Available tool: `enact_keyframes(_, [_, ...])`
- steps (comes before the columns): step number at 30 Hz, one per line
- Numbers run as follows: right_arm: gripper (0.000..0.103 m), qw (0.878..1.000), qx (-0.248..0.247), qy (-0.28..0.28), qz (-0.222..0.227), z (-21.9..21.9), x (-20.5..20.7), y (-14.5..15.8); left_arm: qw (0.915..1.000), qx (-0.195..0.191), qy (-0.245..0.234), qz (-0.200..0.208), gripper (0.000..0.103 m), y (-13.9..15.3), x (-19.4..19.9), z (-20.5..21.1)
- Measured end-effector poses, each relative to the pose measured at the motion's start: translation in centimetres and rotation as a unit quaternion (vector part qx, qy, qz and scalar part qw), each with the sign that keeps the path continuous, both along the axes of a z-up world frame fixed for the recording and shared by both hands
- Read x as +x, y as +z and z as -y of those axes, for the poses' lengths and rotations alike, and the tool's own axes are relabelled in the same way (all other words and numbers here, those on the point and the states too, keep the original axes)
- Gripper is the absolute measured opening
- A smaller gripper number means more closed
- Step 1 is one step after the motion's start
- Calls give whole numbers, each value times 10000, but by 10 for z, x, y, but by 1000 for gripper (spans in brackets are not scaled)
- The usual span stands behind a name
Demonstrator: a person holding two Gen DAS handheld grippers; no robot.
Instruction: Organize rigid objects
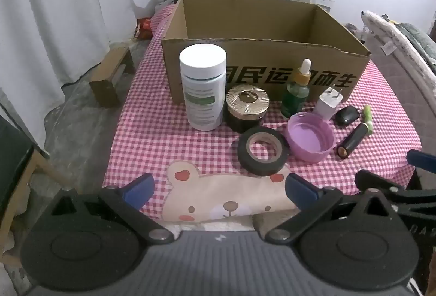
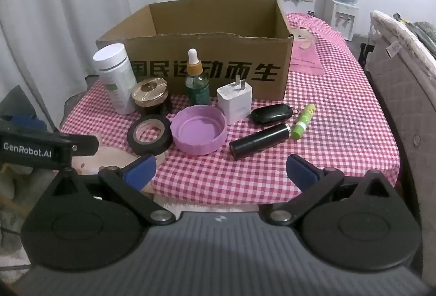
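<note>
Your left gripper (image 1: 219, 187) and your right gripper (image 2: 220, 172) both hang over the near edge of the checked tablecloth (image 2: 340, 116), jaws spread wide, nothing between them. Ahead of you the open cardboard box (image 2: 207, 69) stands empty as far as its inside shows. In front of it wait the white bottle (image 1: 203, 86), gold-lidded jar (image 1: 246, 108), dropper bottle (image 2: 196, 78), white charger (image 2: 235, 102), tape roll (image 1: 263, 150), purple lid (image 2: 200, 132), black tube (image 2: 260, 140), black fob (image 2: 271, 112) and green stick (image 2: 303, 121) (all outside the box).
</note>
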State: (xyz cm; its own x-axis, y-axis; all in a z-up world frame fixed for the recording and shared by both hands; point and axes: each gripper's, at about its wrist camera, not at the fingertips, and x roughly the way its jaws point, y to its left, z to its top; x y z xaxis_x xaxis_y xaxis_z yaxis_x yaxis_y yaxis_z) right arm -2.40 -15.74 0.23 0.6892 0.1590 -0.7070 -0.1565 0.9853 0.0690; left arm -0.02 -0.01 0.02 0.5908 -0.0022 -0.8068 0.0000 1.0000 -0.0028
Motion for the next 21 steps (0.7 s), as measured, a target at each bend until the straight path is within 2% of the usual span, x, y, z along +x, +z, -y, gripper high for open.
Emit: enact_keyframes(21, [102,10000,44,-6,-88,-1,5,0,9999,154,41,15,103,-2,0,-1])
